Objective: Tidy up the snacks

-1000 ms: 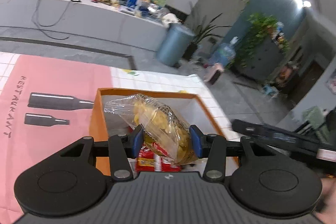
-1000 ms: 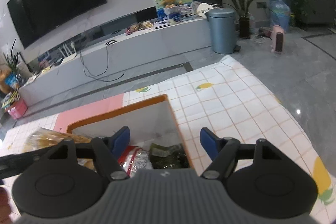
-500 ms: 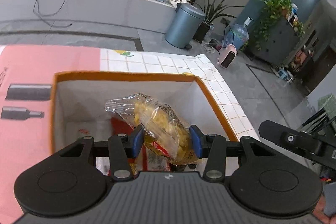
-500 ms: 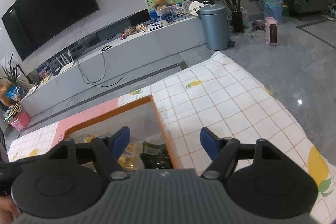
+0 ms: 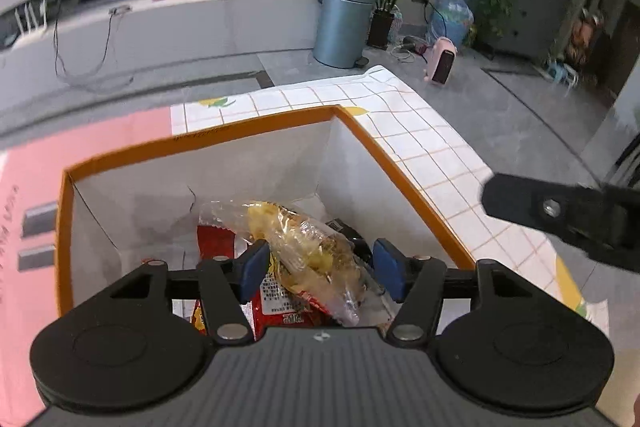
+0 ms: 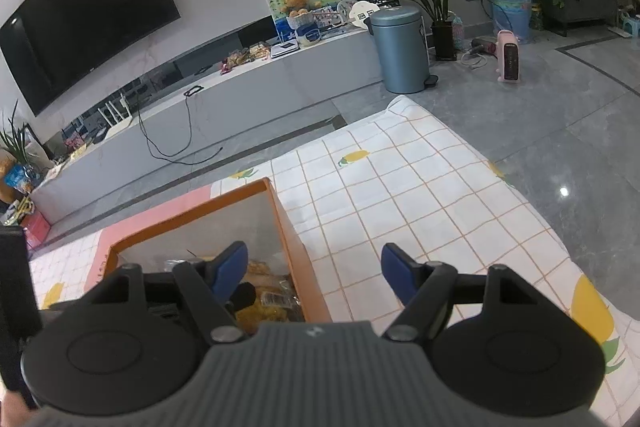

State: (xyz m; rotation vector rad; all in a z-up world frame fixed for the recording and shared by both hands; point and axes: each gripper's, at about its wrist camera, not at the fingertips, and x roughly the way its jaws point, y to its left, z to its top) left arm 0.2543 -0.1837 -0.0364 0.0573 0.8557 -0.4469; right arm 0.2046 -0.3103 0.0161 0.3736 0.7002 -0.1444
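An orange-rimmed box with white inner walls stands on the table; it also shows in the right wrist view. My left gripper is over the box with its jaws spread wide. A clear bag of yellow snacks lies between the pads, on a red packet and other snacks inside the box. My right gripper is open and empty, above the box's right wall and the tablecloth. Its dark body shows at the right of the left wrist view.
The table has a white checked cloth with yellow fruit prints and a pink mat on the left. Beyond the far edge are grey floor, a long low counter and a blue bin.
My left gripper moved forward over the box, lowered the snack bag in, and its jaws opened wider, letting the bag go. My right gripper drew back to the right.
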